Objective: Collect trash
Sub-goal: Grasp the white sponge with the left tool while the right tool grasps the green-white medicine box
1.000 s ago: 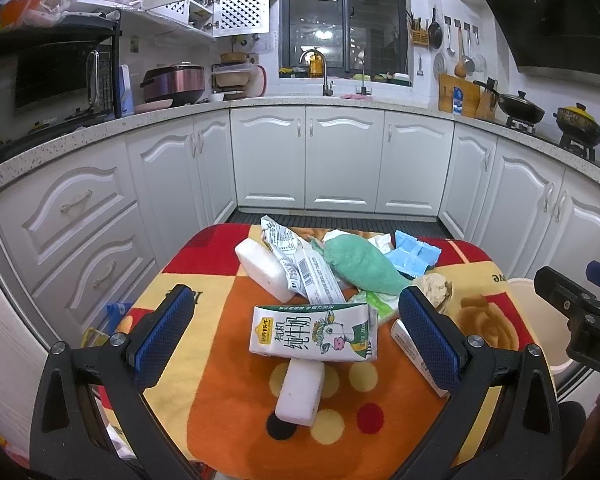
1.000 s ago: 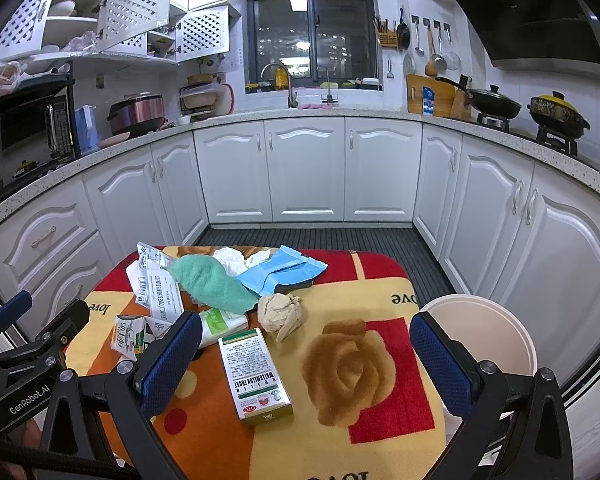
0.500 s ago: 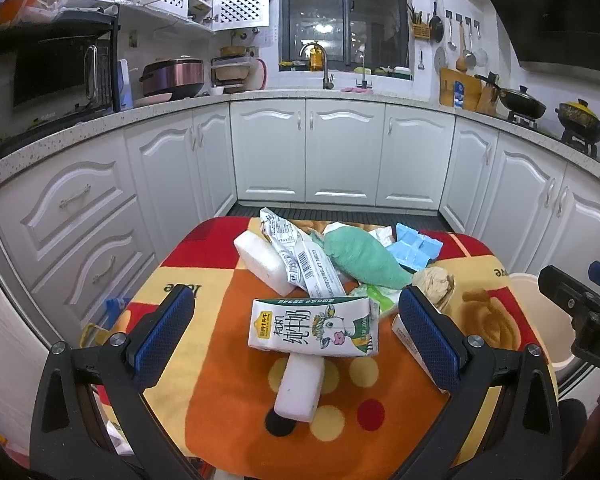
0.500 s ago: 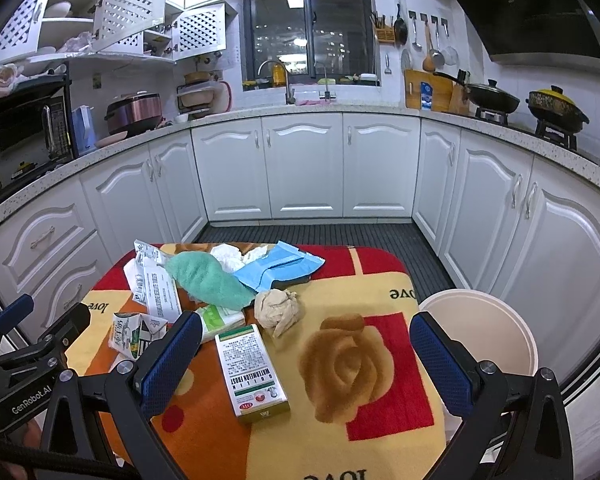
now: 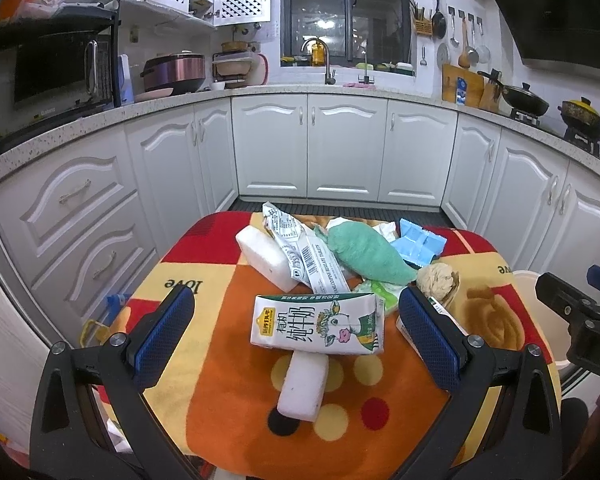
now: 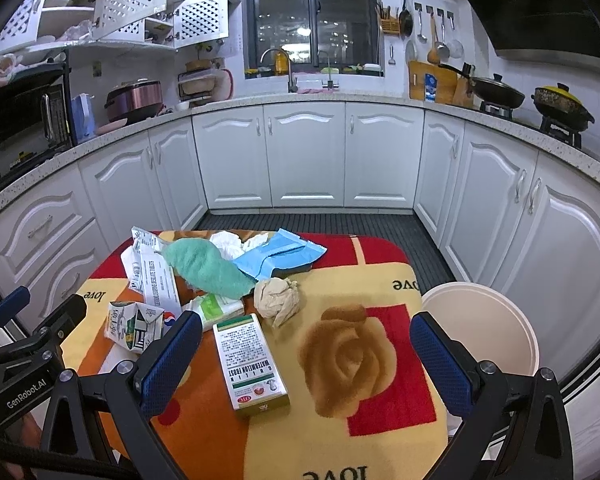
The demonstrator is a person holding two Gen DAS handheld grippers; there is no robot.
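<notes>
Both the left gripper [image 5: 296, 336] and right gripper [image 6: 306, 360] gape empty; the milk carton [image 5: 318, 325] at 12 o'clock, probably light and crushable, suits a grip across its flat sides.

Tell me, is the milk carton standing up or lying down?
Lying down. The milk carton rests on its side on the table, its printed front facing up and its folded top pointing sideways, propped on a white block.

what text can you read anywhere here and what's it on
"love": tablecloth, and again near the bin
"WATERMELON FROST": green box
"GenRobot.AI": left tongs body
"Galanz": microwave, faint
"纯牛奶": milk carton
White packet: print too blurred
Green box small print: unreadable
</notes>
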